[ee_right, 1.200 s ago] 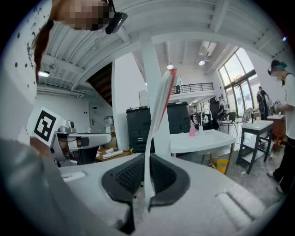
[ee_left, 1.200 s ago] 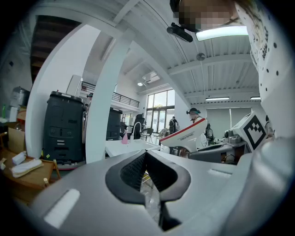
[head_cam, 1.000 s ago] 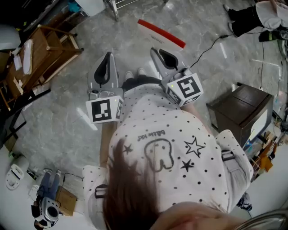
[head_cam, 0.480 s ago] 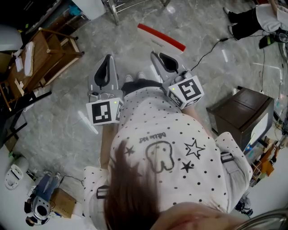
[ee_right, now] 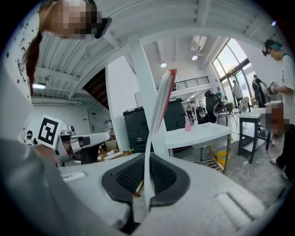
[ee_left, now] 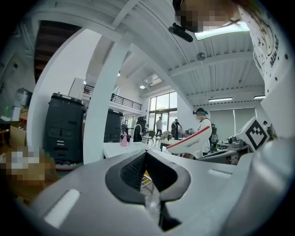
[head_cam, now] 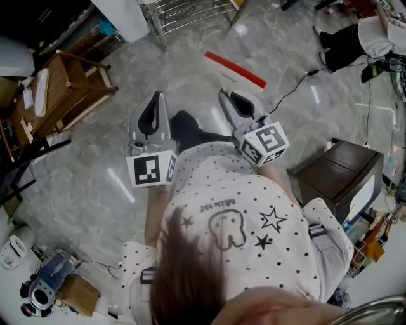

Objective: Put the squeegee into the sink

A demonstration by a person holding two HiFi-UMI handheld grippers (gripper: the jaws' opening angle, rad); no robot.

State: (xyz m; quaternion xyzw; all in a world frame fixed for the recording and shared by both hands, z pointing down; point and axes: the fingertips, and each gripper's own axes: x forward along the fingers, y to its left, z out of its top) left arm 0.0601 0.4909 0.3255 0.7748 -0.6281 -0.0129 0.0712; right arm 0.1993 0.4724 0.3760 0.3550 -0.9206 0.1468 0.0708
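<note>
The squeegee [head_cam: 235,71] is a long white piece with a red edge, and it sticks out ahead of my right gripper [head_cam: 238,105] over the marble floor. In the right gripper view its thin white handle [ee_right: 156,115] rises from between the pads, and my right gripper [ee_right: 146,173] is shut on it. My left gripper [head_cam: 151,111] is held level beside it, to the left. In the left gripper view my left gripper [ee_left: 145,159] has its pads together with nothing between them, and the squeegee [ee_left: 193,140] shows off to the right. No sink is in view.
A metal rack [head_cam: 184,9] stands ahead at the top. Wooden furniture [head_cam: 63,82] is at the left and a dark brown box [head_cam: 336,168] at the right. A cable [head_cam: 298,79] runs across the floor. Camera gear [head_cam: 41,292] lies at the bottom left. A person's legs [head_cam: 342,32] are at the top right.
The floor has slid down the head view and the metal rack has come into sight at the top. Both grippers keep their pose, and the right one still grips the squeegee.
</note>
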